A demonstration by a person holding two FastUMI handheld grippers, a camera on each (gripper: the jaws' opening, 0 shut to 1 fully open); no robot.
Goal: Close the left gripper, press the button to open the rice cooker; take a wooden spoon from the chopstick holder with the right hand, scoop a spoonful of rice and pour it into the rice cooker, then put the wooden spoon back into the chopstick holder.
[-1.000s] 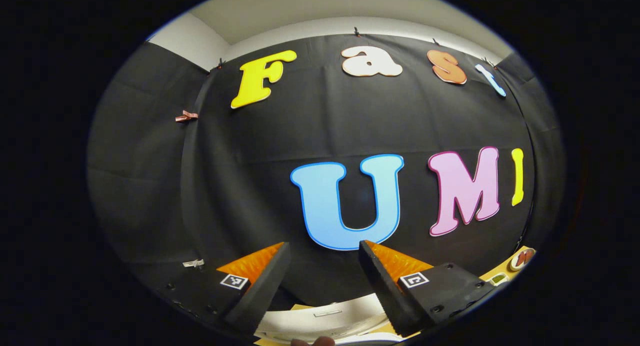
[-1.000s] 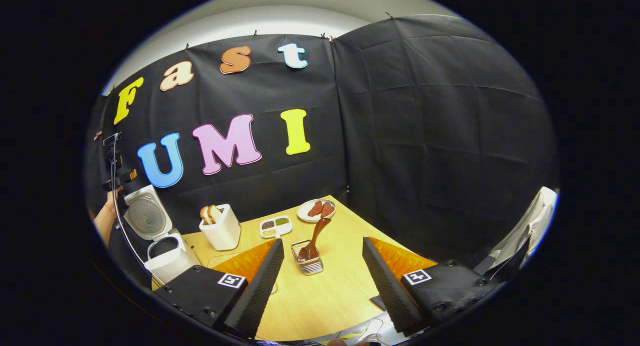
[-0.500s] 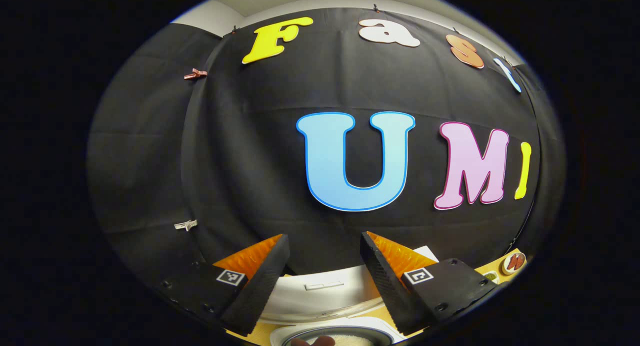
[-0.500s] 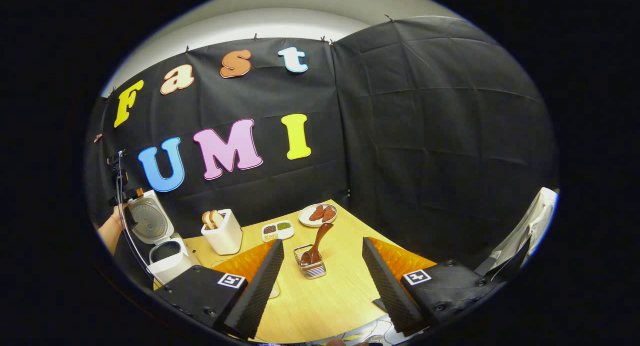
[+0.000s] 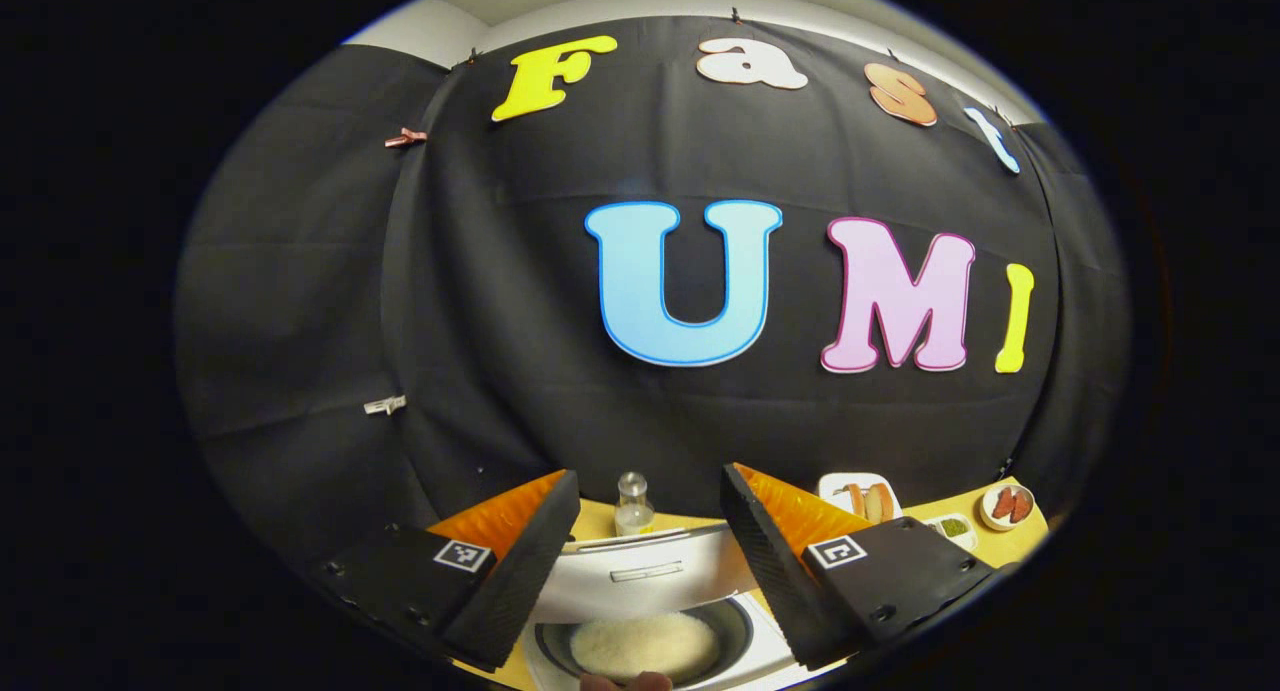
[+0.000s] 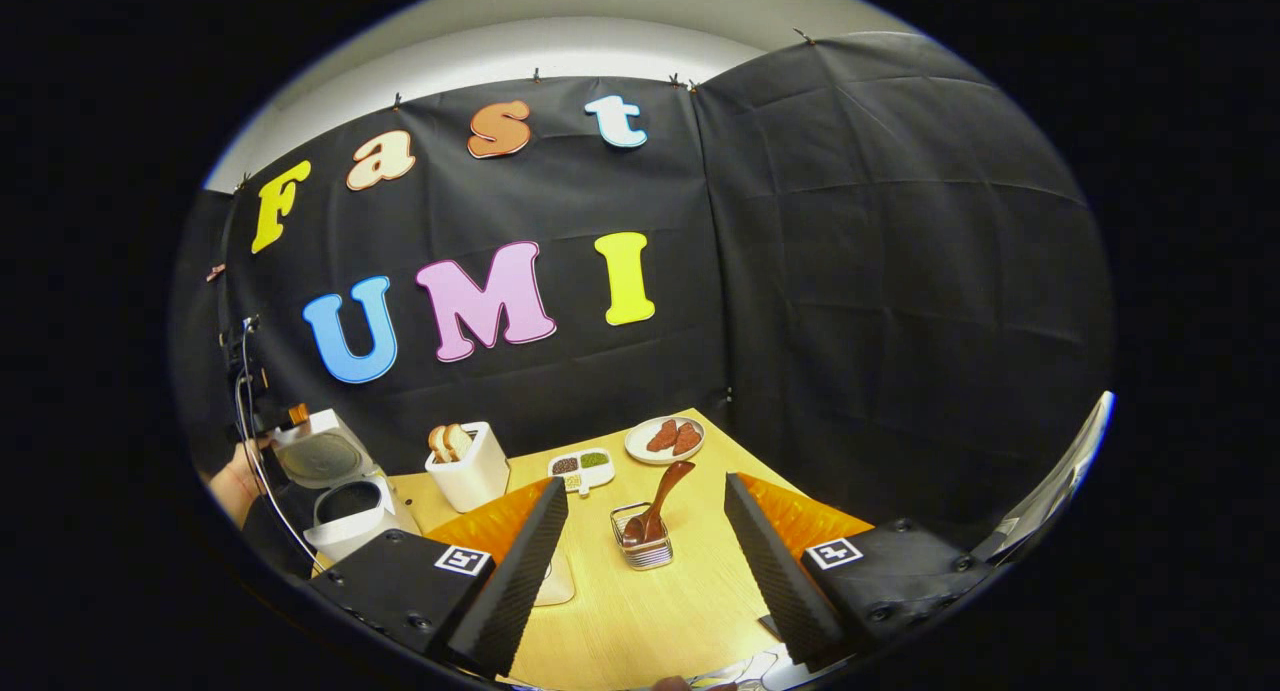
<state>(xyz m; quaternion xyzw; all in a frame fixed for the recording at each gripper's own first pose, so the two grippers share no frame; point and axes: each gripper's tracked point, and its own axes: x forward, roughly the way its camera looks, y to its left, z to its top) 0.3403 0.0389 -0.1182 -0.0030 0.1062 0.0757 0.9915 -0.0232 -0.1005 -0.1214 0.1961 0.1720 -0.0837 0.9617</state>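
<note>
Below the left tool [image 5: 648, 531], spread wide, the cooker [image 5: 700, 651] stood open with rice [image 5: 645, 646] inside. Beyond the right tool [image 6: 645, 541], also spread, a spoon [image 6: 660, 496] leaned in the holder [image 6: 645, 551] on the table [image 6: 640, 611].

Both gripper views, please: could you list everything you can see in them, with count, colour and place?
rice cooker: one, white, lid raised, at the table's left end
rice: white heap in the cooker's dark pot
wooden spoon: one, brown, leaning in the chopstick holder
chopstick holder: one, metal wire, mid-table
toaster: one, white, two bread slices in it, beside the cooker
divided dish: one, white, by the toaster
plate: one, white, brown pieces on it, far corner
glass jar: one, clear, behind the cooker lid
table: one, light wood
left hand-held gripper: open, above the cooker
right hand-held gripper: open, facing the holder
</note>
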